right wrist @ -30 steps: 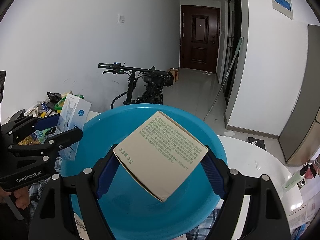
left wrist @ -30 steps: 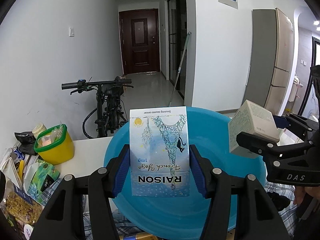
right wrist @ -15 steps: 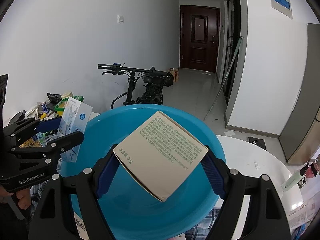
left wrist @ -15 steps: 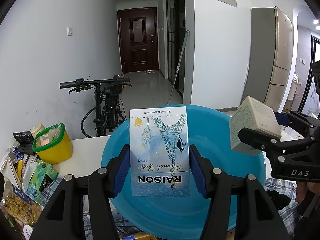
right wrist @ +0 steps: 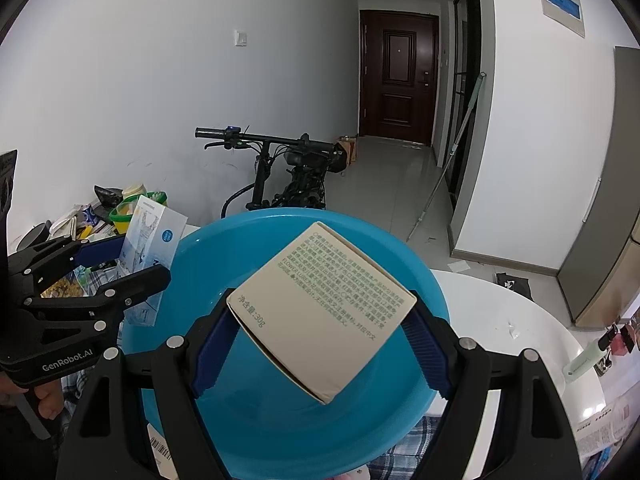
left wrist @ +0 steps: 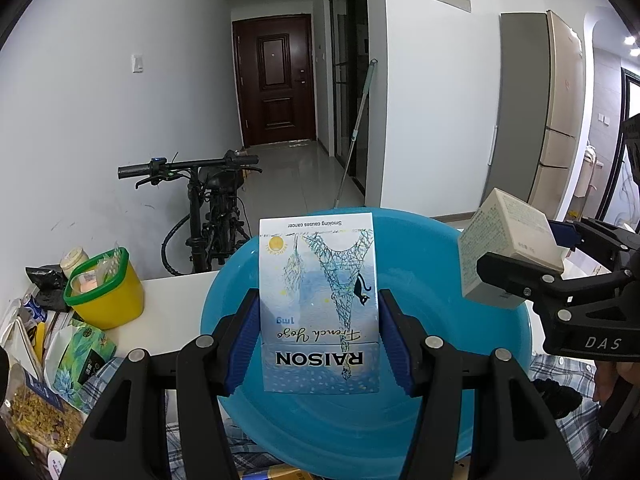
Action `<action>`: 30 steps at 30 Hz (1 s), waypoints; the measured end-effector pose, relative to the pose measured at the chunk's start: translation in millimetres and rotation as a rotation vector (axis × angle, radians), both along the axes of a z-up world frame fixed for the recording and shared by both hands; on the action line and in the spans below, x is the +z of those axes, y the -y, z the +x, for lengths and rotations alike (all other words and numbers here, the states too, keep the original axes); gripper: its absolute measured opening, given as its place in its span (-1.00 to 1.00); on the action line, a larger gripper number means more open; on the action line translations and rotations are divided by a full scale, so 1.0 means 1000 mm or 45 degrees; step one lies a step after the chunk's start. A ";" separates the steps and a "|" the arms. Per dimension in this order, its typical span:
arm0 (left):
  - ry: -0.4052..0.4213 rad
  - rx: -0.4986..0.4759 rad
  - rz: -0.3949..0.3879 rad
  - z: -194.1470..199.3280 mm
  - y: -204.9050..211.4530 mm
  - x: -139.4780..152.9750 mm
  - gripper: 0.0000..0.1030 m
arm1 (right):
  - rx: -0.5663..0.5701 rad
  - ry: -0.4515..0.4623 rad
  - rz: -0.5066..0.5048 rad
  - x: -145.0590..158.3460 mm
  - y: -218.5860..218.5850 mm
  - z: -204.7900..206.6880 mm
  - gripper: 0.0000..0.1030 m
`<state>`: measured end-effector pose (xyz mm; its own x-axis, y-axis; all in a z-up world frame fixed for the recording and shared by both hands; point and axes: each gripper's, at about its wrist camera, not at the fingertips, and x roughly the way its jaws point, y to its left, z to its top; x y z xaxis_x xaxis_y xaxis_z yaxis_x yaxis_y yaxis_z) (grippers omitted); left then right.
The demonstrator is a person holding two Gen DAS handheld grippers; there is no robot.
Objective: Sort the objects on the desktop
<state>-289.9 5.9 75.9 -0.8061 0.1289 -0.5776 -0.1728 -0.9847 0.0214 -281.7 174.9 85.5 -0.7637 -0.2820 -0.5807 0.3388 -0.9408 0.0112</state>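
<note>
Above the blue basin (left wrist: pixel 420 264), the left gripper (left wrist: pixel 318 336) clamps an upside-down RAISON cigarette pack (left wrist: pixel 319 304) between its pads, the right gripper (right wrist: pixel 320 344) clamps a tilted beige carton (right wrist: pixel 326 304), with a bicycle (right wrist: pixel 296 176) parked beyond

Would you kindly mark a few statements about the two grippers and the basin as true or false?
1. The left gripper holds a blue RAISON carton. True.
2. The right gripper is empty. False: it grips a beige box.
3. Both boxes hang above the blue basin. True.
4. The yellow tub sits inside the basin. False: it stands on the table, left of it.
</note>
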 end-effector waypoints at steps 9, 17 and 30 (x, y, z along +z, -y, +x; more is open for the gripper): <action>0.007 -0.004 -0.002 0.000 -0.001 0.000 0.15 | 0.002 -0.001 0.004 0.001 0.001 0.000 0.53; 0.010 0.000 -0.006 0.000 -0.003 0.000 0.15 | 0.005 0.003 0.005 0.000 -0.001 0.001 0.53; 0.022 -0.010 0.000 0.000 -0.004 -0.001 0.15 | 0.005 0.002 0.027 0.000 0.002 0.000 0.53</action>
